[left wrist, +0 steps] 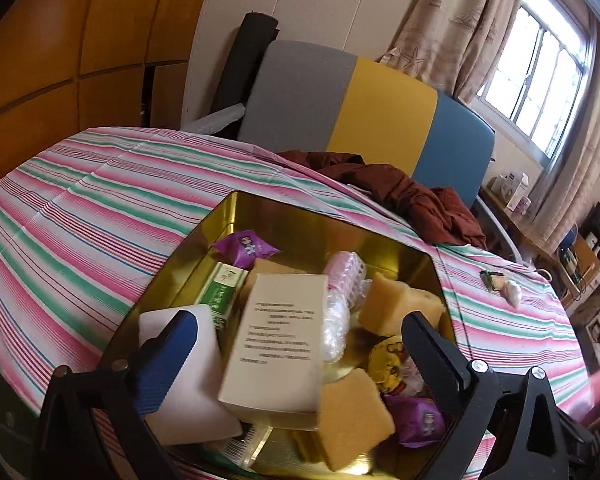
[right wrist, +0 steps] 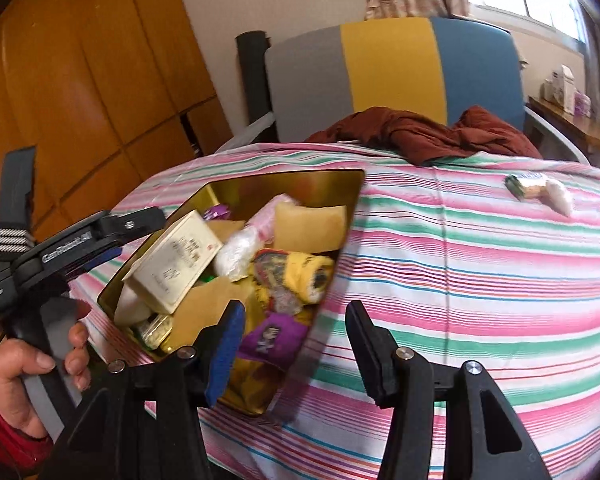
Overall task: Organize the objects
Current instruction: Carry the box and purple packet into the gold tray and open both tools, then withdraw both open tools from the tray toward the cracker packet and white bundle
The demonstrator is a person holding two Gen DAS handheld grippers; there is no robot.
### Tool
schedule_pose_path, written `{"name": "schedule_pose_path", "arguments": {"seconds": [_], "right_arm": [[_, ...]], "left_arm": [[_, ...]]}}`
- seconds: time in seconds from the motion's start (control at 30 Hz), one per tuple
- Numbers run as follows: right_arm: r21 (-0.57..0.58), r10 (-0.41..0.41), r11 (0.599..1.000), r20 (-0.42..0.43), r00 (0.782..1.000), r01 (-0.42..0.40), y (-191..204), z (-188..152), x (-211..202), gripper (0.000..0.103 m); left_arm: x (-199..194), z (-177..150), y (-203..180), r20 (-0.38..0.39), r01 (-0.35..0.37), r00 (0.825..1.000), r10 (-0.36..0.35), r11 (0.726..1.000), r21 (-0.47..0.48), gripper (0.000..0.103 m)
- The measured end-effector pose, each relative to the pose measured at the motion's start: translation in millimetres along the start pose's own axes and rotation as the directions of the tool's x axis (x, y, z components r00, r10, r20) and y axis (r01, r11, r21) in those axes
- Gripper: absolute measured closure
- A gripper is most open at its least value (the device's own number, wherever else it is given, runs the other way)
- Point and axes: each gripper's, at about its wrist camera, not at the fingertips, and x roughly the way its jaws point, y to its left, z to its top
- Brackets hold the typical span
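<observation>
A gold tin (left wrist: pixel 236 204) stands on the striped tablecloth, filled with sponges, purple packets, a green box and wrapped bits. On top of that heap lies a cream box with printed text (left wrist: pixel 272 344), tilted. My left gripper (left wrist: pixel 300 320) is wide open around it, and neither pad touches the box. In the right wrist view my right gripper (right wrist: pixel 296 308) is open over the near right corner of the tin (right wrist: pixel 284 176), above a purple packet (right wrist: pixel 270 338), with nothing gripped. A hand (right wrist: pixel 16 372) holds the left gripper (right wrist: pixel 138 234) at the tin's left side.
A green-wrapped packet (right wrist: pixel 526 184) and a white lump (right wrist: pixel 558 198) lie on the cloth at the far right. A maroon cloth (right wrist: pixel 424 132) is heaped at the table's far edge, before a grey, yellow and blue chair back (right wrist: pixel 388 68). Wooden cupboards (right wrist: pixel 80 80) stand at the left.
</observation>
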Motion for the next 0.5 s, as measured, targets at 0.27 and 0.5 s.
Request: {"name": "schedule_pose_path", "arguments": {"seconds": [0.27,0.5], "right_arm": [[0.088,-0.039,0.995,0.022,0.999,0.037,-35.3,-1.2,-6.4,0.050],[0.166,-0.086,0.983,0.012,0.996,0.083,-75.3,-8.1,-7.8,0.050]], "left_arm": [[-4.1,-1.7,-40.7,-0.024,0.084,0.996,-0.083,0.996,0.029,0.000],[0.4,-11.2,-90.1,-0.065,0.149,0.988,-0.142,0.983,0.110,0.000]]}}
